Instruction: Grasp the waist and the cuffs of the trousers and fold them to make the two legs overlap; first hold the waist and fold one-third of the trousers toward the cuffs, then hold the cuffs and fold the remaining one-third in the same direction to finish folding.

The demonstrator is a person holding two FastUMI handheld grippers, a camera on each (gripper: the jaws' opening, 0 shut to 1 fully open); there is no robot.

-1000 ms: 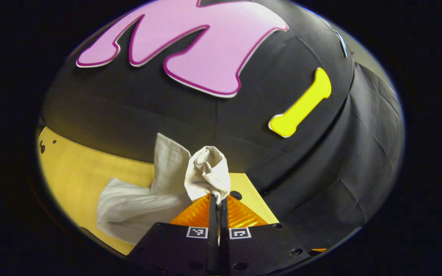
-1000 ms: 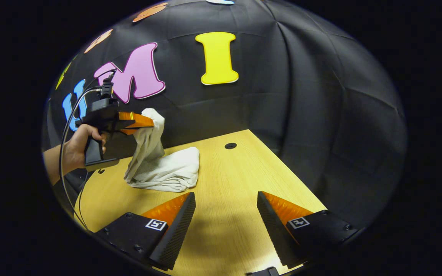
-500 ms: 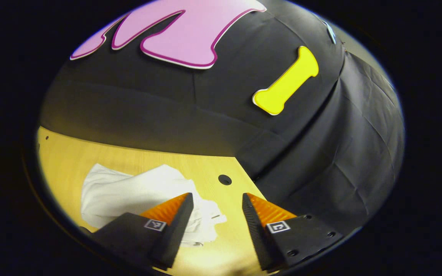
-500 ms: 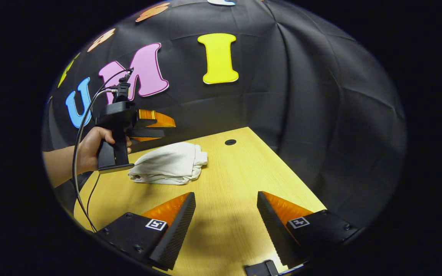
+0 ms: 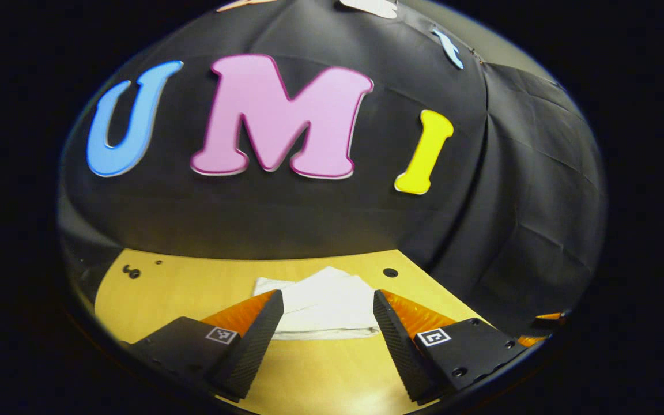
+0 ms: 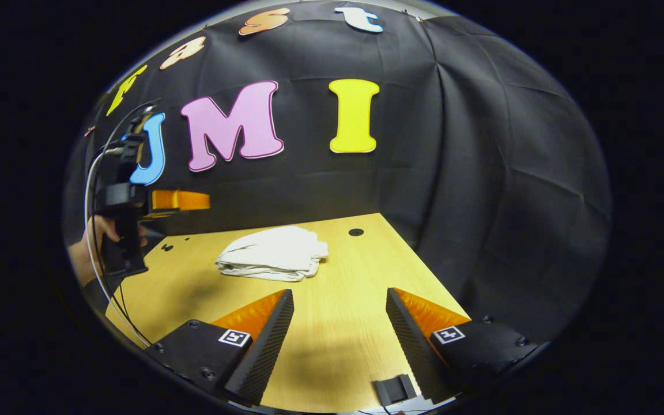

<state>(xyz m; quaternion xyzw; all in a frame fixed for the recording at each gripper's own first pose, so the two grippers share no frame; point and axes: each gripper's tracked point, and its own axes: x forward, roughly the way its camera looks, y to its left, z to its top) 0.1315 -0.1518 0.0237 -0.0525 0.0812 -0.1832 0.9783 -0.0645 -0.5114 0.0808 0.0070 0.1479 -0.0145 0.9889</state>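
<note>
- Since a second ago the left tongs [image 5: 327, 323] have let go of the trousers [image 5: 327, 305] and pulled back; cloth that hung bunched from them now lies in a low pile on the table [image 5: 193, 282].
- Left tongs now: spread wide, nothing between the fingers, held above the table and clear of the cloth.
- Right tongs [image 6: 339, 328]: spread wide too, empty, over bare table in the lower middle of the right gripper view.
- Trousers in the left gripper view: lower centre of the frame, straight ahead between the two fingers, just beyond their tips.
- Trousers [image 6: 274, 253] in the right gripper view: middle of the frame, left of centre, well apart from the right tongs, up and to the left of them.
- Long axis of the bundle: across the frame, left to right, in both views; the right end looks more bunched.
- Left tongs [image 6: 179, 200] also show at the left edge of the right gripper view, raised, with a hand [image 6: 93, 253] on the grip; the bundle sits to the right of and below them.
- Judgement: left tongs are nearer and already lined up with the bundle; right tongs would need to travel forward and left.
- Judgement: folds look finished though rumpled; waist and cuffs cannot be told apart in the pile.
</note>
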